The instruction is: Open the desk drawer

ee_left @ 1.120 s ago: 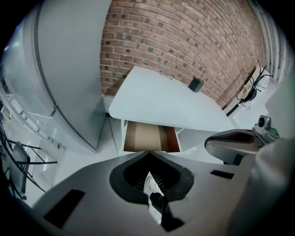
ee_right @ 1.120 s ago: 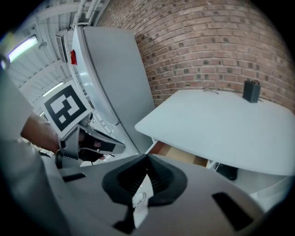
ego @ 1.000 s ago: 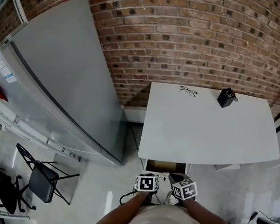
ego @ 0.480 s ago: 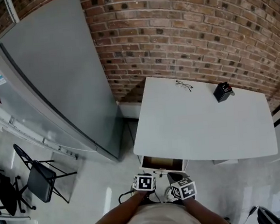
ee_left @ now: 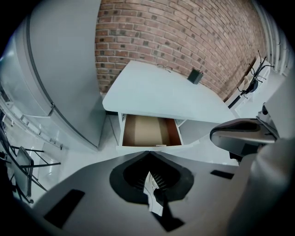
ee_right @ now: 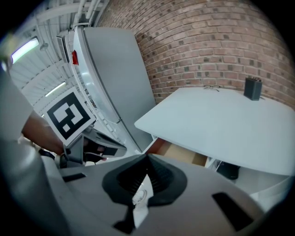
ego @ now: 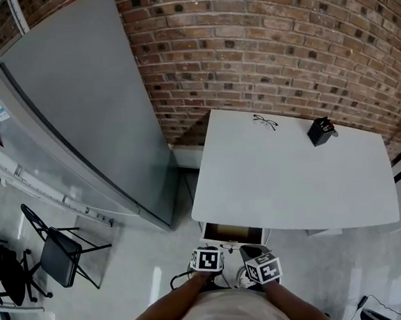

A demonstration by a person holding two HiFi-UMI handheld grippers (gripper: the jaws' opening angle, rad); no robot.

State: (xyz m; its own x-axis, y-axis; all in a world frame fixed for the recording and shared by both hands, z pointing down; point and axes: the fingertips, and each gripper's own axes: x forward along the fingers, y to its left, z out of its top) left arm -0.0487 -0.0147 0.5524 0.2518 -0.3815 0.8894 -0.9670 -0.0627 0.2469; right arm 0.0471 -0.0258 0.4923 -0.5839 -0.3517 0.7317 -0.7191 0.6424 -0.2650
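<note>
Brown-lined drawer [ee_left: 150,131] open under desk [ee_left: 156,92], ahead of L gripper [ee_left: 148,156] & R gripper [ee_right: 147,157], untouched; both closed, empty.

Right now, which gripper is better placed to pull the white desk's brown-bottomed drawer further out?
Probably left: the left gripper faces the open brown-bottomed drawer squarely, while the right gripper sees it obliquely. Both have their jaws together.

A brick wall [ego: 260,46] backs a grey fridge [ego: 77,111], a folding chair [ego: 59,257] on the pale floor [ego: 135,255].
</note>
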